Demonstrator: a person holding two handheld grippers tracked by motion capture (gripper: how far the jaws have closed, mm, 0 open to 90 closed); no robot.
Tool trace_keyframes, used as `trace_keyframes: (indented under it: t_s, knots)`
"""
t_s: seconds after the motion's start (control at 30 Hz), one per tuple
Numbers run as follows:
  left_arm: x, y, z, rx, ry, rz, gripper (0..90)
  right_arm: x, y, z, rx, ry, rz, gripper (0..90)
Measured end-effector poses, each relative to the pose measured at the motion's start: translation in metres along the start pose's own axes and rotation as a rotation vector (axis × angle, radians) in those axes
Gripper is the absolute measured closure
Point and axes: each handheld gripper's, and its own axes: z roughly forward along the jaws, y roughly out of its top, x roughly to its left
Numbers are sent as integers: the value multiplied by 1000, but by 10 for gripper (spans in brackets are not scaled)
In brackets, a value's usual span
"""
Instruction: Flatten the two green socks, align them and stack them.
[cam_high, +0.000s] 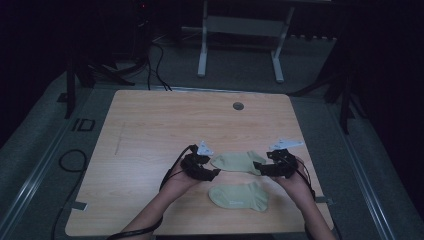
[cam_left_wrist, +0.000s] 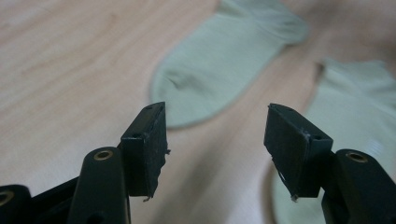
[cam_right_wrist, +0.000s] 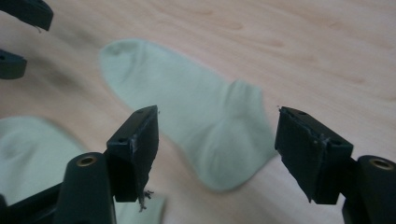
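Tabletop (cam_high: 150, 125): pale wood, carrying two light green socks near the person's edge.
Far sock (cam_high: 237, 161): lies flat between the two hand-held grippers, toe toward the left one, cuff toward the right one. In the left gripper view (cam_left_wrist: 224, 56) its toe sits just beyond the jaw tips; in the right gripper view (cam_right_wrist: 187, 121) its heel and cuff lie beyond and between the jaws.
Near sock (cam_high: 239, 196): flat, closer to the person than the far sock, apart from it. It shows at the right of the left gripper view (cam_left_wrist: 350, 112) and at the lower left of the right gripper view (cam_right_wrist: 32, 154).
Left hand-held gripper (cam_high: 216, 173): at the far sock's toe end, above the tabletop; released, jaws apart with nothing between them (cam_left_wrist: 217, 144).
Right hand-held gripper (cam_high: 256, 165): at the far sock's cuff end; released, jaws wide apart (cam_right_wrist: 217, 154), not pressing the sock, bare of cloth.
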Motion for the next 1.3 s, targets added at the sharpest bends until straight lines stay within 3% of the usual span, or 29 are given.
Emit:
trace_keyframes:
  t_s: [0.2,0.3,0.37,0.4,0.6,0.77,0.87,1.0,1.1,1.3]
  knots:
    - [-20,-16,-11,43,-19,26,333,7,-22,-15,16,66,-6,357]
    - [-27,-24,-11,59,5,27,334,13,-34,-17,32,95,-24,347]
    - [-31,-30,-10,64,-10,9,334,14,-43,-17,43,124,-15,343]
    - [-32,-32,-8,70,-15,7,335,15,-47,-17,49,130,-18,383]
    - [-35,-44,8,104,-16,7,373,22,-66,-12,106,103,-43,533]
    - [-35,-46,12,101,-22,18,470,25,-75,-4,149,85,-84,607]
    - [-39,-46,12,105,-18,41,582,29,-77,-3,153,77,-95,636]
    - [-42,-45,12,120,-18,37,755,36,-79,-4,140,68,-129,769]
    - [-43,-43,13,128,-20,30,857,39,-81,-4,128,71,-118,831]
    - [-46,-39,6,95,-18,35,881,42,-79,-13,112,67,-77,851]
